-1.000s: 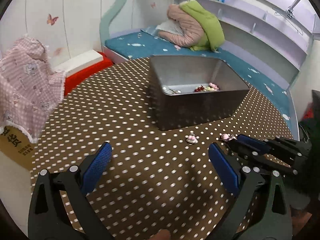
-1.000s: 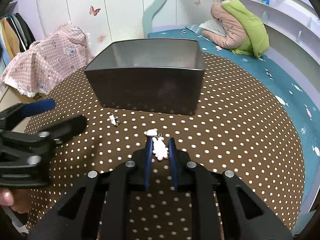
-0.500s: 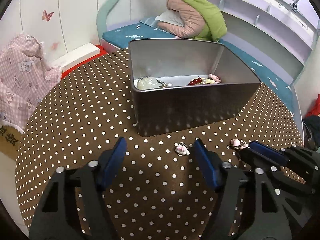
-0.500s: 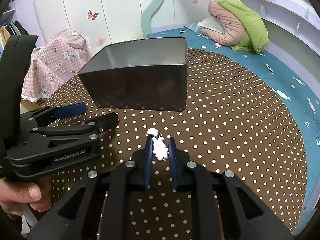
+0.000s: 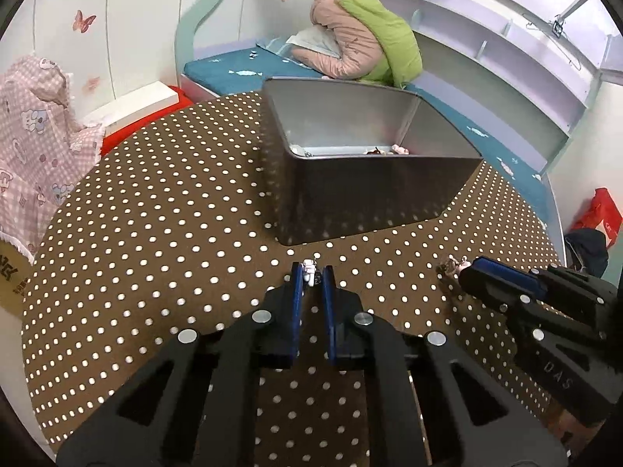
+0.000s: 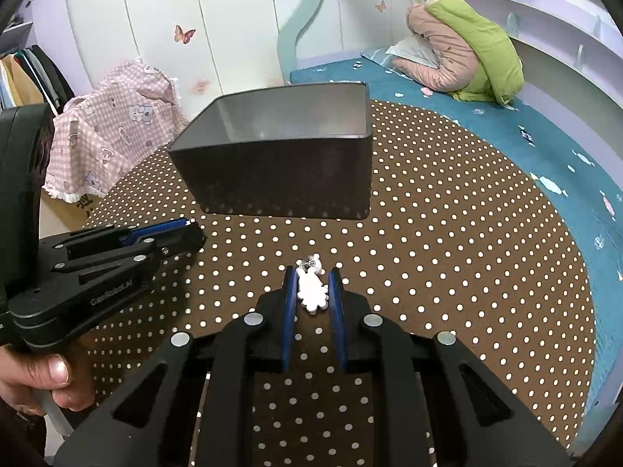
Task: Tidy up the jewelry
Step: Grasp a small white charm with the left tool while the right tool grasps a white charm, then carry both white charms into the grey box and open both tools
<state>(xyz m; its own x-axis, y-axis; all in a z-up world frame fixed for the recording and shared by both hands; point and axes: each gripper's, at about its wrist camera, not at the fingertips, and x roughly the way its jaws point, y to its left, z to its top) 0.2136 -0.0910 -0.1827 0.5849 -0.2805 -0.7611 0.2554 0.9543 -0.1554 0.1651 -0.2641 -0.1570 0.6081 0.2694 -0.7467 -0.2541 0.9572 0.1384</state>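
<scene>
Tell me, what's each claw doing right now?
Left gripper shut on small charm. Right gripper shut on white charm. Metal box just ahead, path clear.

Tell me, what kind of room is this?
Probably a child's bedroom: butterfly stickers dot the wall, a padded jacket lies on a blue bed, and shelves run alongside.

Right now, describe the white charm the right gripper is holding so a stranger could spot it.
Find the metal tin on the dotted tablecloth. In front of it the right gripper pinches a flat white charm; unlike the tiny piece in the left gripper, it is larger and lobed.
</scene>
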